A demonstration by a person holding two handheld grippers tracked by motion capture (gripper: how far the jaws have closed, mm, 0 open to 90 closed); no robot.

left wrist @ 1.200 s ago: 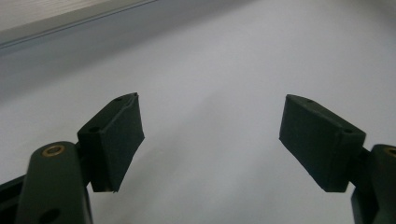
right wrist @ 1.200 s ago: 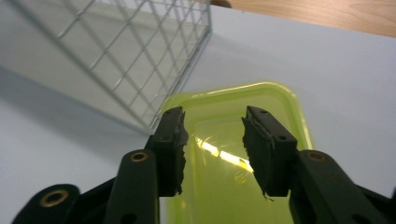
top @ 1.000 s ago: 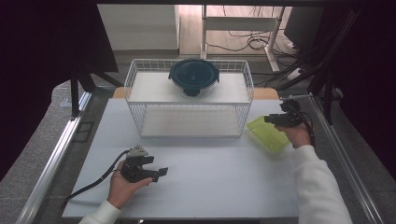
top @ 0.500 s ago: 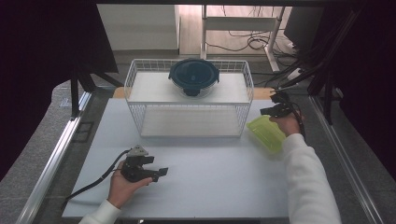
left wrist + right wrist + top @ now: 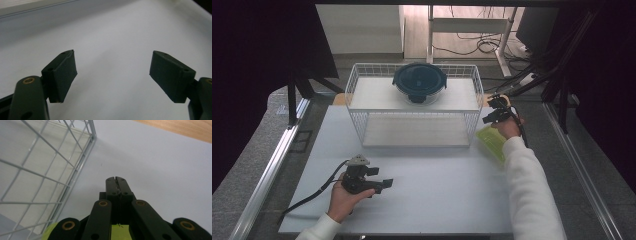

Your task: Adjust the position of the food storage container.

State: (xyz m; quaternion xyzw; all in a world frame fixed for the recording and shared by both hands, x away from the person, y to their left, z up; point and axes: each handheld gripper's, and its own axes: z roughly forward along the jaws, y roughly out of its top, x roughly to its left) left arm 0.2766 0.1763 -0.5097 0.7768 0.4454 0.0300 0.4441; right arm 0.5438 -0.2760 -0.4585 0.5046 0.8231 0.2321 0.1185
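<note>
One white wire rack (image 5: 362, 107) stands at the far middle of one white table (image 5: 437, 200), at about 12 o'clock from the person's seat. On its top shelf sits one round dark container (image 5: 419, 81) with a clipped lid. One flat yellow-green lid (image 5: 490, 142) lies on the table just off the rack's near right corner, at about 2 o'clock.

There are two grippers, one in each hand. The left gripper (image 5: 384, 184) rests low on the table at about 7 o'clock, well apart from the rack, its jaws pointing toward 3 o'clock. In the left gripper view the left gripper (image 5: 112, 75) has its two black pads (image 5: 61, 75) wide apart with bare table between them; nothing is in them.

The right gripper (image 5: 490, 116) is at the rack's right end, at about 2 o'clock, just beyond the far edge of the lid, and its jaws point toward 10 o'clock. In the right gripper view the right gripper (image 5: 117, 180) has just been closing; the two jaws now meet, pad against pad, with nothing between them. Its tips hover over bare table beside the rack's (image 5: 82, 162) lower corner wire. A strip of the lid (image 5: 120, 232) shows under the gripper's body, at 6 o'clock of the tips. One strip of brown wood (image 5: 180, 130) shows beyond the table's edge at 1 o'clock.
</note>
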